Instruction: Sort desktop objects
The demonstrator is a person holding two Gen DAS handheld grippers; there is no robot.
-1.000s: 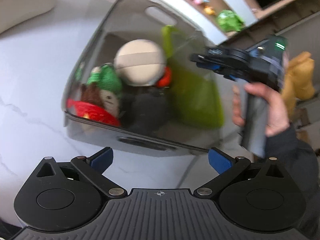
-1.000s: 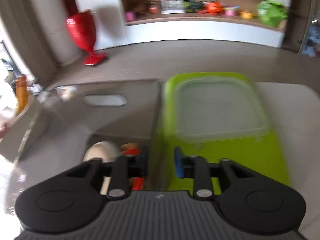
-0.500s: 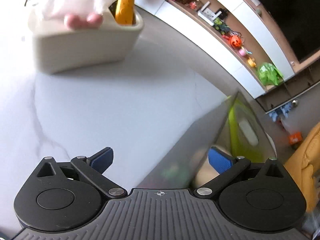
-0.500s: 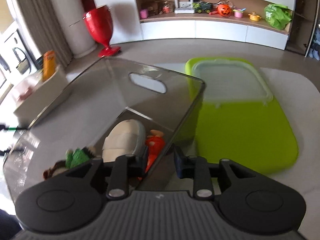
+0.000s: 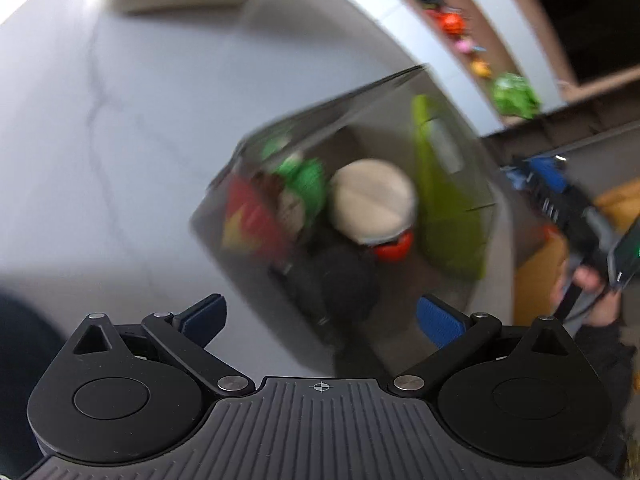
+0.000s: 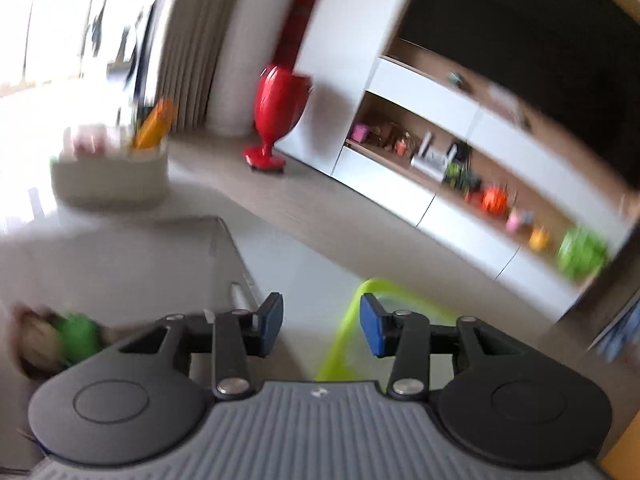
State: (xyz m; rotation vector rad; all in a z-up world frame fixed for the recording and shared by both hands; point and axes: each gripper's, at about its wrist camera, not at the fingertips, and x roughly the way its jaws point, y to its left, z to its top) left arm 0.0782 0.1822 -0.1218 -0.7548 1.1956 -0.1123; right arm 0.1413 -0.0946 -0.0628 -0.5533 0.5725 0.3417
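A clear grey bin (image 5: 452, 132) stands on the white marble table and holds a beige round toy (image 5: 372, 200), a green toy (image 5: 304, 180), a red toy (image 5: 248, 216) and a dark one (image 5: 344, 284). A lime green lid (image 5: 452, 208) lies beyond it; it also shows in the right wrist view (image 6: 360, 320). My left gripper (image 5: 320, 316) is open and empty in front of the bin. My right gripper (image 6: 320, 320) is open and empty above the bin's edge (image 6: 236, 264); it also shows in the left wrist view (image 5: 516, 178).
A cream caddy (image 6: 112, 176) with an orange item (image 6: 154, 128) stands at the table's far left. A red vase (image 6: 276, 112) stands on the floor. Wall shelves (image 6: 480, 184) hold small toys. Both views are blurred.
My right gripper has opened and lifted away from the bin wall it was shut on, tilting up. My left gripper swung back toward the bin, still open.
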